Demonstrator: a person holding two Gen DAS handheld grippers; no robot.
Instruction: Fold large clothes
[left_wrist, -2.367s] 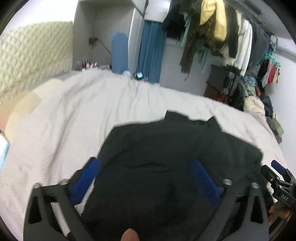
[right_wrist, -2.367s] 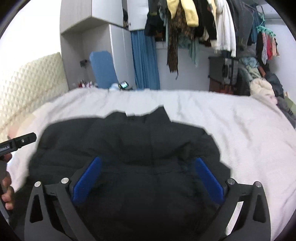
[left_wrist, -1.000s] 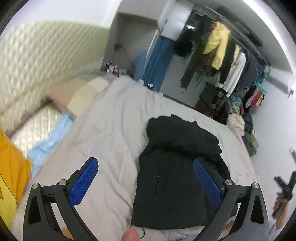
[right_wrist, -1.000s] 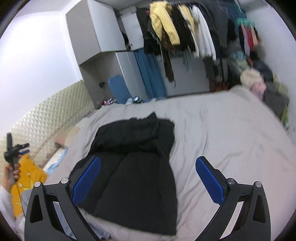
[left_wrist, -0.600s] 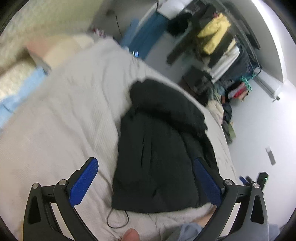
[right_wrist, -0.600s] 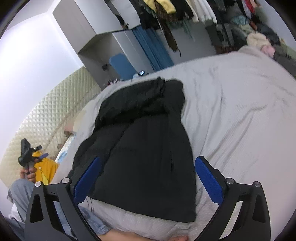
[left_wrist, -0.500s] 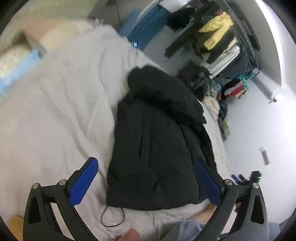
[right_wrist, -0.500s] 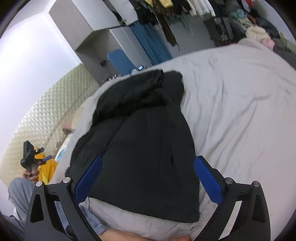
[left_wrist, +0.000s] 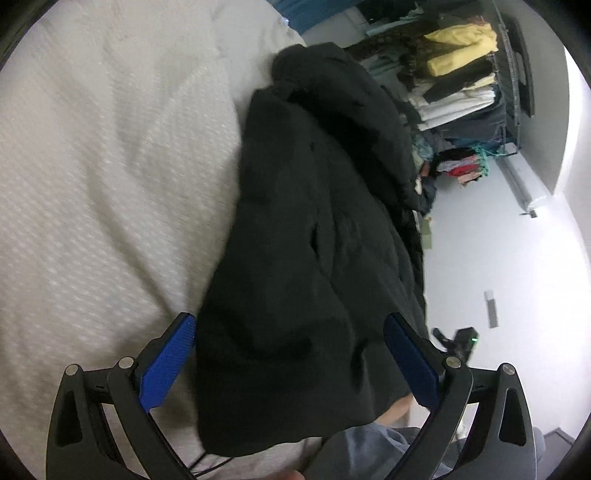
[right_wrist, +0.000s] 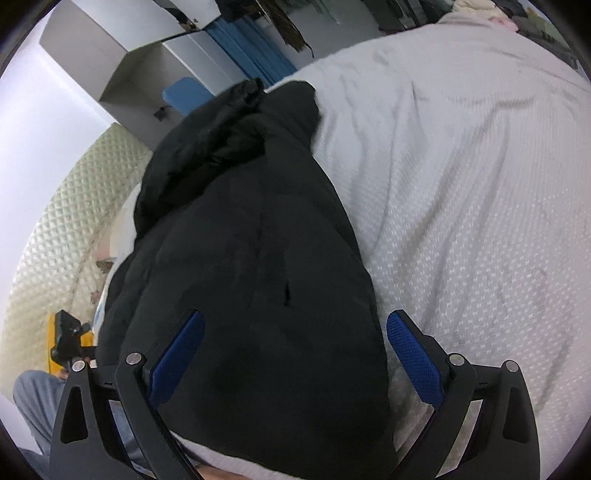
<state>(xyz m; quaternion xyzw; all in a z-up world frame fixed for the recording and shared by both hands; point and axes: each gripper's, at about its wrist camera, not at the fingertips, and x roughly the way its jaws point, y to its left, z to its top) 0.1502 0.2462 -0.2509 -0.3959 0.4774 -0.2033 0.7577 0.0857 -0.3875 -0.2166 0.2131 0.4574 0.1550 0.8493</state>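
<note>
- Two grippers hang over one black padded jacket (left_wrist: 314, 258) lying on a white textured bedspread (left_wrist: 110, 166); the left gripper (left_wrist: 288, 365) and the right gripper (right_wrist: 295, 365) both have their blue pads spread wide, holding nothing.
- In the left wrist view the jacket's long axis runs from the hem at about 6 o'clock to the bunched collar or hood at about 12 to 1 o'clock; in the right wrist view it leans from the hem at 6 o'clock up toward 11 o'clock.
- Its sides look already tucked in, leaving a long narrow bundle, so the step in hand is probably the lengthwise fold.
- To do it well, each gripper should bite one hem corner, left at about 7 o'clock and right at about 5 o'clock, catching every layer of the thick padding.
- Lifting both corners level and carrying them toward the collar should keep the edges stacked; puffy filling may spring back, so press it down before letting go.
</note>
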